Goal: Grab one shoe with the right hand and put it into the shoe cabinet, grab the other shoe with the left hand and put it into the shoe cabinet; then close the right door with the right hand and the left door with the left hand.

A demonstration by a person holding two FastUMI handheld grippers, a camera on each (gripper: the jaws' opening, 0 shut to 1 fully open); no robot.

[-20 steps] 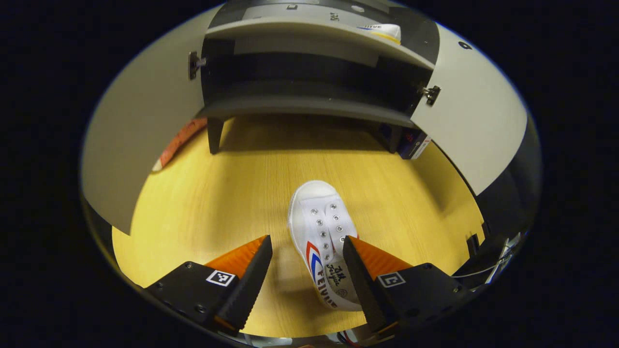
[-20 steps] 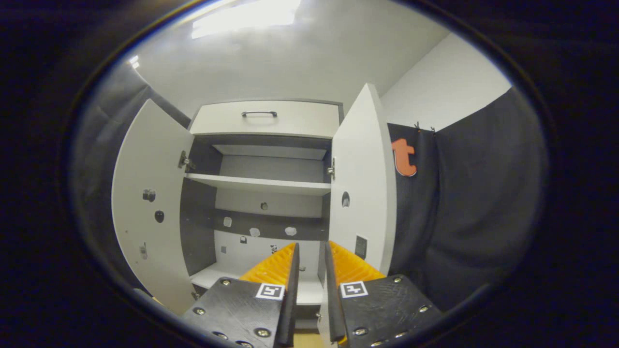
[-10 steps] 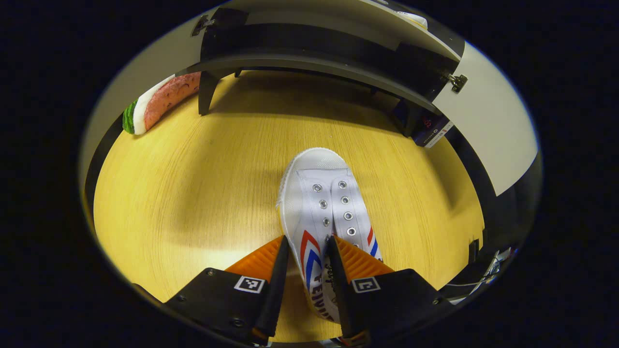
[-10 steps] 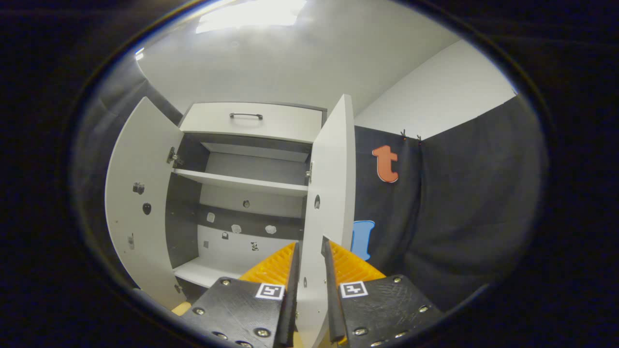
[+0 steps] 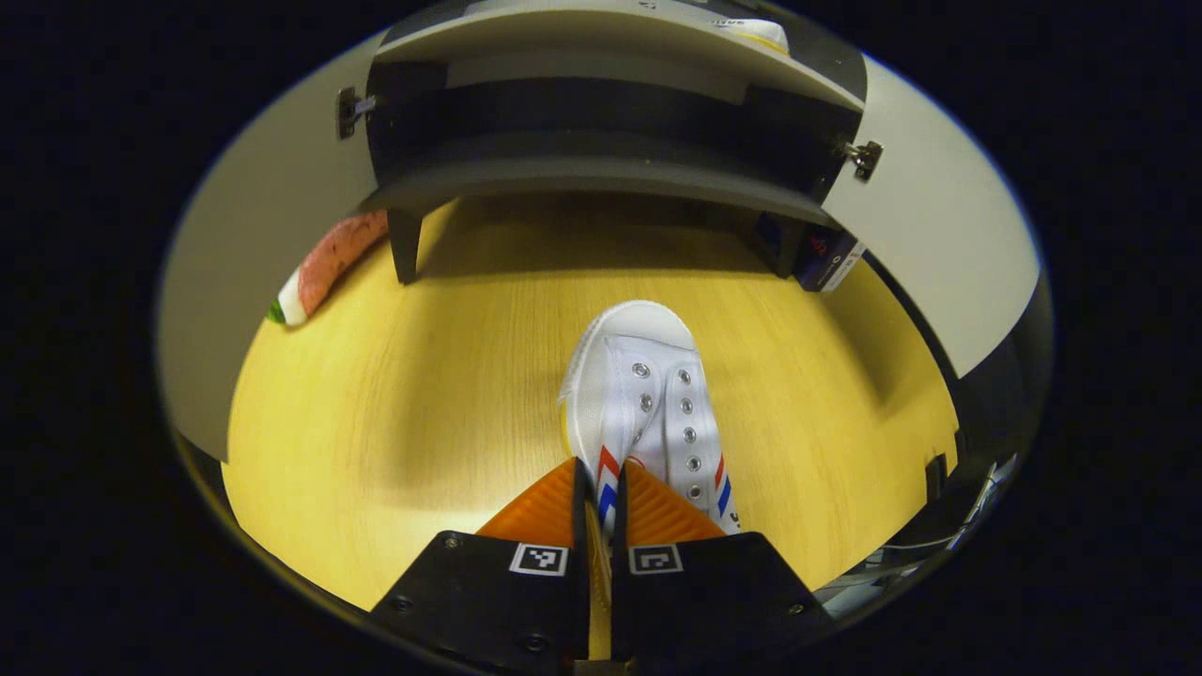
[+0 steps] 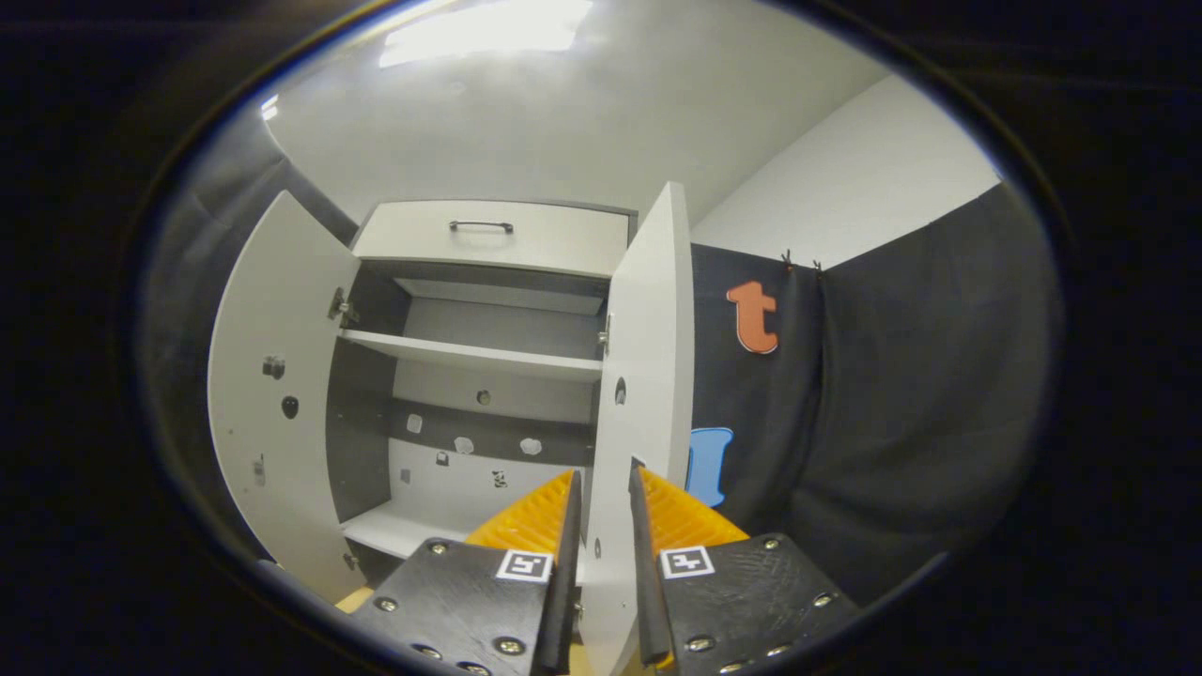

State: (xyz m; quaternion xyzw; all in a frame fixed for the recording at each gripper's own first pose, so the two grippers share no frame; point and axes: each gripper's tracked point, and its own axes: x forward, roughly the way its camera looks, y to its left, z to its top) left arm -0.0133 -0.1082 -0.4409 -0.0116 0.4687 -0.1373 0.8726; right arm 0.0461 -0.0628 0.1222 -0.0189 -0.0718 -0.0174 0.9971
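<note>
Left tool [image 5: 601, 488] has clamped one shoe [image 5: 648, 404]; right tool [image 6: 601, 507], nearly closed, holds nothing.

No readable text on the shoe [image 5: 648, 404].

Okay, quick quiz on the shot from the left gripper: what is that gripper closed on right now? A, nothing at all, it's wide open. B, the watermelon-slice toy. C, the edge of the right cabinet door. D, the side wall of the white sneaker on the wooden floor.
D: in the left gripper view the left gripper has both fingers pinched on the side wall of the white sneaker on the wooden floor.
</note>
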